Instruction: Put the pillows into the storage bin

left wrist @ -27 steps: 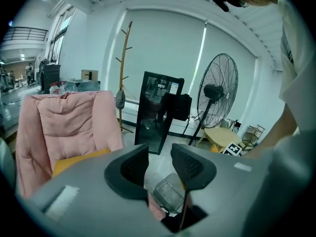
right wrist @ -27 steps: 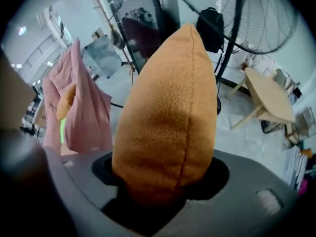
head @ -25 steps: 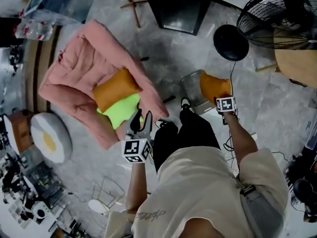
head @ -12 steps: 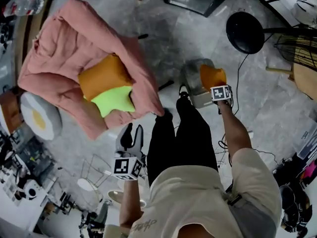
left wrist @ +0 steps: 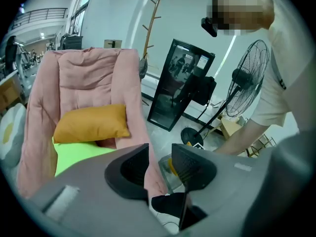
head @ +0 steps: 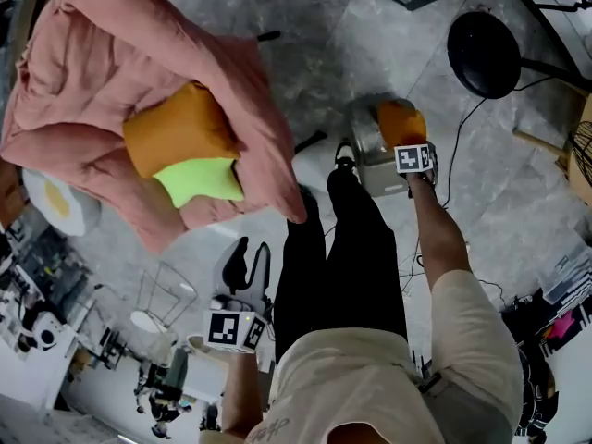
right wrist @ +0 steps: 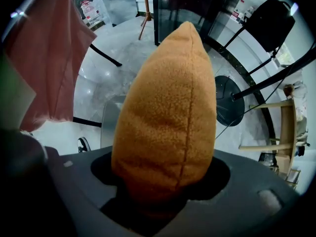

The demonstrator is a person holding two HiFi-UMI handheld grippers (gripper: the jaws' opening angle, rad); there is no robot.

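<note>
1. Your right gripper (head: 405, 142) points straight down. Its jaws pinch the near end of the plush orange pillow (right wrist: 165, 112), with the pads pressed into the fabric.
2. In the head view that pillow overlaps the right side of the clear storage bin (head: 366, 141). The bin sits on the grey floor (head: 370, 44) just ahead of your feet. Can't tell whether the pillow touches the bin.
3. Your left gripper (left wrist: 160, 168) has its jaws spread with nothing between them. It hangs low beside your left leg, well apart from the bin.
4. The pink padded chair (head: 102, 72) on your left holds two more pillows. The second orange pillow (head: 176, 132) lies against the lime-green pillow (head: 199, 179).
5. A fried-egg cushion (head: 54, 202) lies just beside the chair.
6. A black fan base (head: 482, 54) stands on the floor beyond the bin.
</note>
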